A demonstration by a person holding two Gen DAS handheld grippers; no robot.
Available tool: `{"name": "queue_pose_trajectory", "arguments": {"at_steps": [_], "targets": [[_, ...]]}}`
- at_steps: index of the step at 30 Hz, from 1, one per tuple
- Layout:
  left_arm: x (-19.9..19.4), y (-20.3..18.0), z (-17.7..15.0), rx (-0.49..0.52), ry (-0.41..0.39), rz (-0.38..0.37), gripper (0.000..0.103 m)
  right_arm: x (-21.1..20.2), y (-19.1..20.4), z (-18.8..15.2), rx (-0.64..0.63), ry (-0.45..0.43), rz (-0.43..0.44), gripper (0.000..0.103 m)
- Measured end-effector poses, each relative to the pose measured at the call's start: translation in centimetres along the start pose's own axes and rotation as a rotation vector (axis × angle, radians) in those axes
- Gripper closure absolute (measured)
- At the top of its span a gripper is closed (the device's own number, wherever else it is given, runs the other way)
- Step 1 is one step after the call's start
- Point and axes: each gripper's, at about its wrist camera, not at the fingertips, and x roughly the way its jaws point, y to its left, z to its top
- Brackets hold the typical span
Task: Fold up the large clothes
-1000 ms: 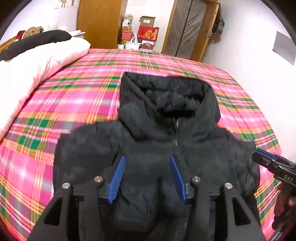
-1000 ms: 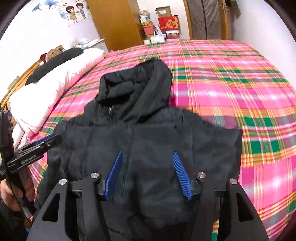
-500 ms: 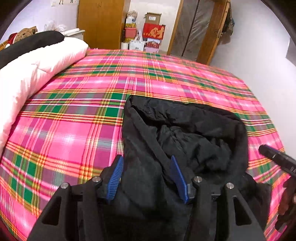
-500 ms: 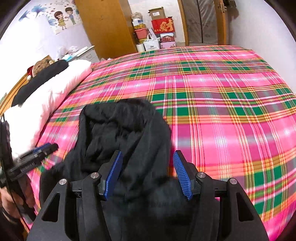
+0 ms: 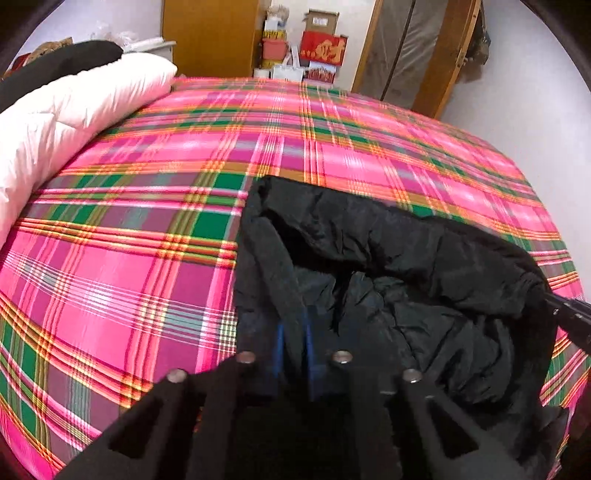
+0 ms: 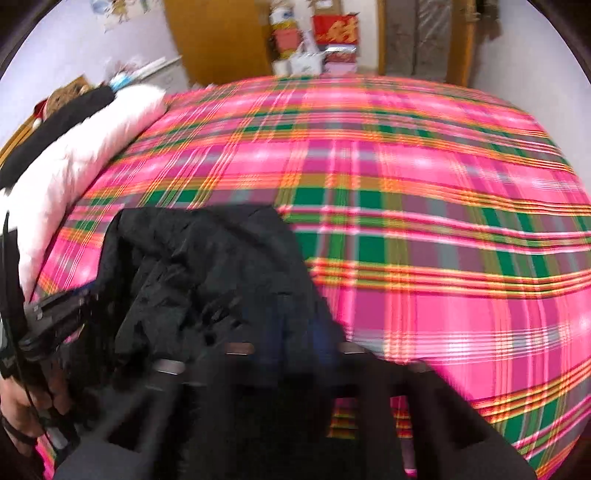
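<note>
While angled steeply down over the plaid bed (image 5: pixel 129 229), both claws, left claw (image 5: pixel 293 332) and right claw (image 6: pixel 295 325), closing, clamped on the black jacket (image 5: pixel 406 266).

A red box (image 5: pixel 324 47) among the stacked things by the far wall carried a large gold Chinese character, which looked like 财, though blur kept it from being read with certainty. The same red box (image 6: pixel 335 29) showed in the right wrist view, its gold mark too smeared to read. White lettering on the left claw's black body (image 6: pixel 7 363) at the frame edge was cut off and illegible.
</note>
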Motion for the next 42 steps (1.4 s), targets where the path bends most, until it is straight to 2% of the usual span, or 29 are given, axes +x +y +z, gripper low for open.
{"name": "queue_pose_trajectory", "arguments": {"at_steps": [4,8,13,15,18,25,30,32,34,35,36,37,38,39,40,41,42], "targets": [[-3.3,0.8,-0.4,-0.016,-0.057,-0.029,0.098,-3.6,0.4,-0.7,0.001,-0.069,0.029,0.095],[-8.9,2.0,-1.7,-0.048,-0.137,-0.073,0.099,-8.9,1.2,-2.9,-0.012,-0.148,0.054,0.095],[-16.5,2.9,-5.4,-0.081,-0.227,-0.142,0.099,-15.5,1.9,-7.6,0.039,-0.240,0.121,0.096],[-18.8,3.1,-7.7,-0.088,-0.240,-0.154,0.099,-17.1,1.9,-10.1,0.080,-0.256,0.147,0.096],[-20.8,3.4,-11.4,-0.085,-0.223,-0.152,0.099,-18.1,1.6,-14.5,0.156,-0.239,0.169,0.096],[-22.5,5.6,-19.6,-0.133,-0.097,-0.132,0.097,-15.4,1.2,-23.2,0.237,-0.058,0.179,0.096],[-23.6,7.7,-23.0,-0.191,0.011,-0.096,0.097,-15.2,0.0,-26.9,0.289,0.028,0.186,0.094],[-24.7,8.2,-24.1,-0.215,0.005,-0.084,0.097,-15.9,-0.7,-27.9,0.314,0.031,0.195,0.086],[-25.7,8.7,-24.2,-0.246,-0.019,-0.088,0.097,-16.8,-1.6,-28.2,0.355,0.024,0.217,0.085],[-26.2,8.8,-23.9,-0.259,-0.036,-0.096,0.092,-17.2,-1.7,-28.1,0.372,0.015,0.228,0.085],[-26.5,8.6,-23.5,-0.265,-0.056,-0.108,0.077,-17.6,-1.9,-27.8,0.390,0.003,0.244,0.085],[-26.7,8.3,-23.0,-0.265,-0.070,-0.121,0.067,-17.9,-2.0,-27.3,0.413,-0.010,0.271,0.081],[-26.6,8.0,-22.4,-0.266,-0.085,-0.138,0.049,-18.1,-1.9,-27.0,0.427,-0.015,0.292,0.069],[-26.4,7.4,-21.8,-0.268,-0.095,-0.155,0.044,-18.0,-1.6,-26.5,0.447,-0.020,0.330,0.060],[-25.8,7.1,-21.1,-0.266,-0.097,-0.169,0.044,-17.8,-1.2,-26.1,0.470,-0.023,0.374,0.040],[-25.2,6.4,-20.5,-0.257,-0.093,-0.189,0.044,-17.4,-0.8,-25.7,0.485,-0.020,0.407,0.036],[-24.6,5.7,-20.2,-0.247,-0.087,-0.206,0.044,-17.0,-0.3,-25.4,0.495,-0.010,0.431,0.036]]}}
